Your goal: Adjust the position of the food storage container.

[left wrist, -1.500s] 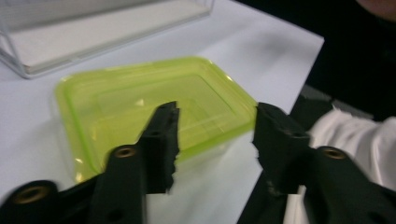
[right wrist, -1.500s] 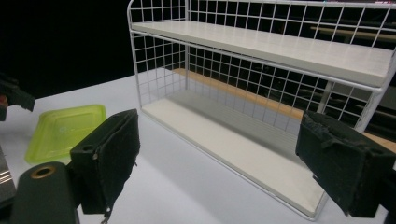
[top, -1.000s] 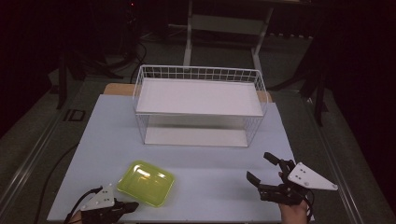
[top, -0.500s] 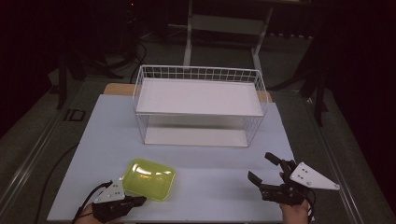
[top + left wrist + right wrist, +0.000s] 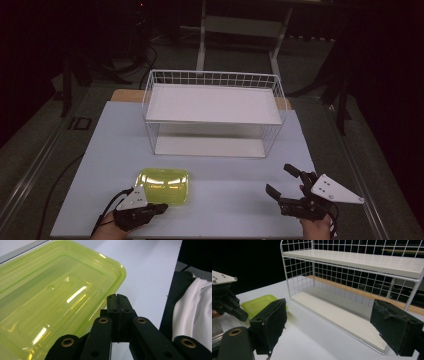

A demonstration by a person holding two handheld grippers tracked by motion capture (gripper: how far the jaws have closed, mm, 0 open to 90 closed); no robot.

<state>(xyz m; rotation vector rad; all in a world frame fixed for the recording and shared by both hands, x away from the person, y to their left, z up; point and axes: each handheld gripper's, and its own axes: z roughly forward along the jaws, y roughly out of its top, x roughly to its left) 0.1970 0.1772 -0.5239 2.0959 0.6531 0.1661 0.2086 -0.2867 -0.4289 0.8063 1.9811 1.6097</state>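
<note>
Green container [image 5: 163,186] lies empty on table [image 5: 230,192] front-left; left gripper [image 5: 161,207] at its edge, jaws pressed together; right gripper [image 5: 285,182] spread wide; wire rack [image 5: 352,272] shelves bare in right gripper view

In the high view the left claw [image 5: 161,208] has slid from the lower left of the frame toward the centre, and now sits at the near right corner of the green container [image 5: 164,186], jaws pressed together. The container has shifted slightly rightward.
</note>
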